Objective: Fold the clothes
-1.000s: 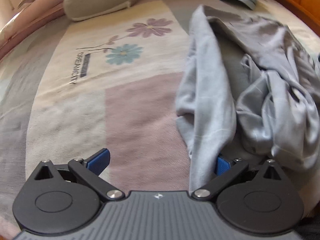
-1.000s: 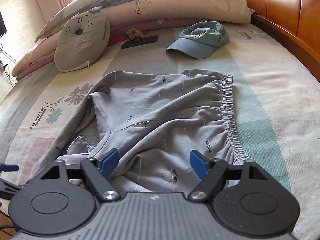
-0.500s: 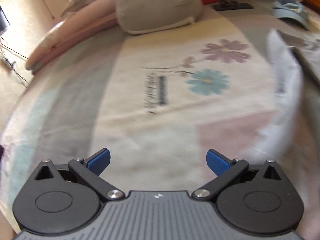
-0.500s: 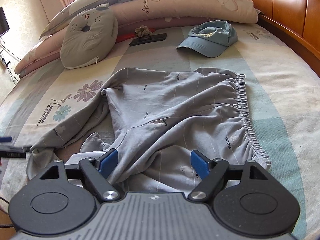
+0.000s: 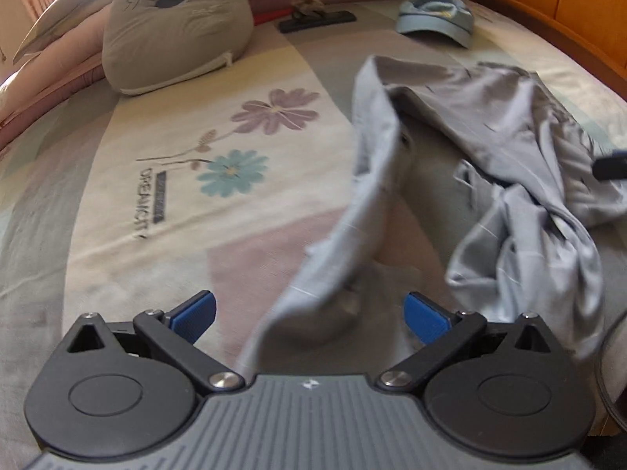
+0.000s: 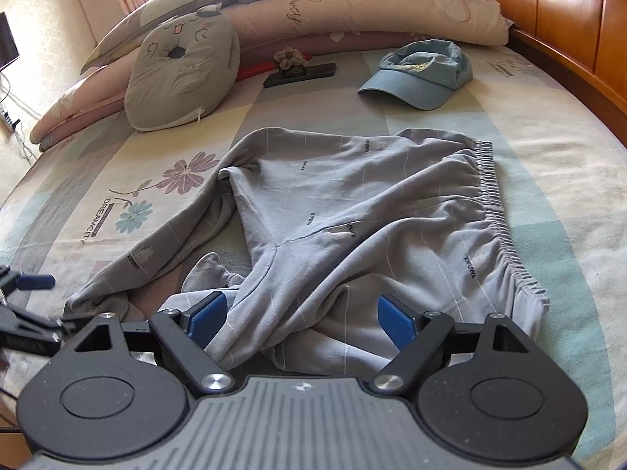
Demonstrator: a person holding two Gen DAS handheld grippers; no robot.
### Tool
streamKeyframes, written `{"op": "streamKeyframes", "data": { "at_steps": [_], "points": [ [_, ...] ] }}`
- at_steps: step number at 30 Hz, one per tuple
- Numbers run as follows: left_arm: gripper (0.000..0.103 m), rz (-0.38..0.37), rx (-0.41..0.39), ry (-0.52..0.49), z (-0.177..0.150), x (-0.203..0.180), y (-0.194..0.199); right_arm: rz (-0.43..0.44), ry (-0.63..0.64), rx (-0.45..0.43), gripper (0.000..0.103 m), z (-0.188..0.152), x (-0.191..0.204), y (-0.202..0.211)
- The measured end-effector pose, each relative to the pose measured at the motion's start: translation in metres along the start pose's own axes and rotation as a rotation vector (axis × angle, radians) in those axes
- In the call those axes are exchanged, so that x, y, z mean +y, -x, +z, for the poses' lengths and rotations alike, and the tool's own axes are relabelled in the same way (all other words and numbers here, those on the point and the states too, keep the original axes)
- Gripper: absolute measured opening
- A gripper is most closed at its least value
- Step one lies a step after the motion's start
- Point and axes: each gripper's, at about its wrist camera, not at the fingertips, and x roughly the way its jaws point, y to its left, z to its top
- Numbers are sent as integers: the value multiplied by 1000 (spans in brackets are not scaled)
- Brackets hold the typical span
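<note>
grey trousers [image 6: 352, 211] spread rumpled on the patterned bedsheet [image 6: 548, 164], elastic waistband to the right, one leg stretched out to the near left, the other bunched and folded back toward the near edge. left gripper [image 5: 309, 311] released, blue pads wide apart, the end of the stretched leg lying blurred between them without either pad pressing on it. right gripper [image 6: 299, 313] also unclenched, jaws opening, pads standing wide over the bunched near part of the trousers, left pad just beside or against a fold, cloth between the pads but not pinched. left gripper also visible at the far left edge of the right wrist view, near the leg's cuff. blue cap [image 6: 419, 74] on the sheet beyond the trousers, to the far right. grey cat-face cushion [image 6: 184, 78] at the far left, leaning on long pink pillows [image 6: 352, 11]. dark flat object [image 6: 299, 75] with a small flower-shaped thing on it between cushion and cap. wooden headboard [image 6: 568, 19] along the right.
</note>
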Motion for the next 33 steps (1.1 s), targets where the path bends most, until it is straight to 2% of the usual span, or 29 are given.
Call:
{"op": "streamKeyframes", "data": {
  "at_steps": [4,9,13,15,18,21,28,33],
  "points": [
    [102,82,49,9,-9,-10,-7,23,32,10,88,4,-8,-3],
    [102,237,75,54,-18,-10,-1,57,44,8,88,11,-28,-6],
    [102,237,110,74,-18,-21,-2,99,47,10,89,16,-40,-11],
    [102,238,117,46,-19,-34,-7,124,48,7,89,17,-43,-12],
    [102,318,114,20,-22,-44,-7,152,48,5,89,18,-47,-14],
    [102,350,121,53,-22,-38,3,167,48,9,90,18,-52,-14],
    [102,286,98,88,-18,-35,15,185,41,24,91,17,-55,-22],
    [102,347,134,72,-26,-30,-4,190,79,27,92,17,-40,-22]
  ]
}}
